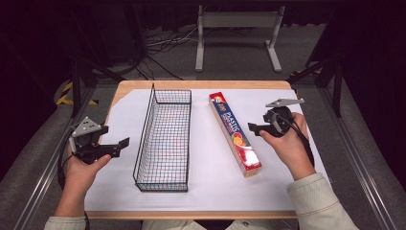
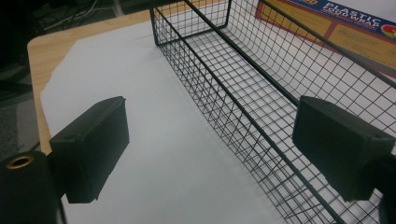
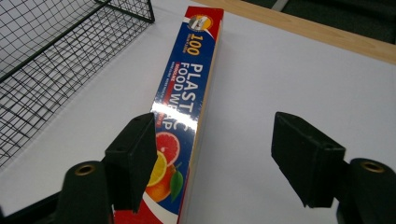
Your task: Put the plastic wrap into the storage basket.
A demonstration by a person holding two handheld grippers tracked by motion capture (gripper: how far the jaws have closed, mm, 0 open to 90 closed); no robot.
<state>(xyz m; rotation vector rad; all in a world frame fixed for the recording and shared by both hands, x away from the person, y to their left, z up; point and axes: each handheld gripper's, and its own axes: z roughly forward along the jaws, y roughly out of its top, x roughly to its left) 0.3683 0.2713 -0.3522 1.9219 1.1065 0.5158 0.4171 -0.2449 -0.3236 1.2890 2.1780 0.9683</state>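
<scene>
A long blue and red box of plastic food wrap [image 1: 234, 134] lies flat on the white sheet, right of centre. Left of it stands an empty black wire basket [image 1: 163, 139], its long side running away from me. My right gripper [image 1: 252, 127] hovers just right of the box, pointing at it. In the right gripper view the box [image 3: 187, 84] runs under the left jaw, and the right gripper [image 3: 215, 130] is open, its pads touching nothing. My left gripper [image 1: 125, 142] is left of the basket. In the left gripper view it [image 2: 212, 121] is open, facing the basket's near wall [image 2: 261, 60].
A white sheet [image 1: 287, 191] covers the wooden table [image 1: 201, 84]. Bare sheet lies on both sides of the basket and right of the box. A white metal stand [image 1: 237, 21] and cables sit on the floor beyond the table. Black frame rails run along both table sides.
</scene>
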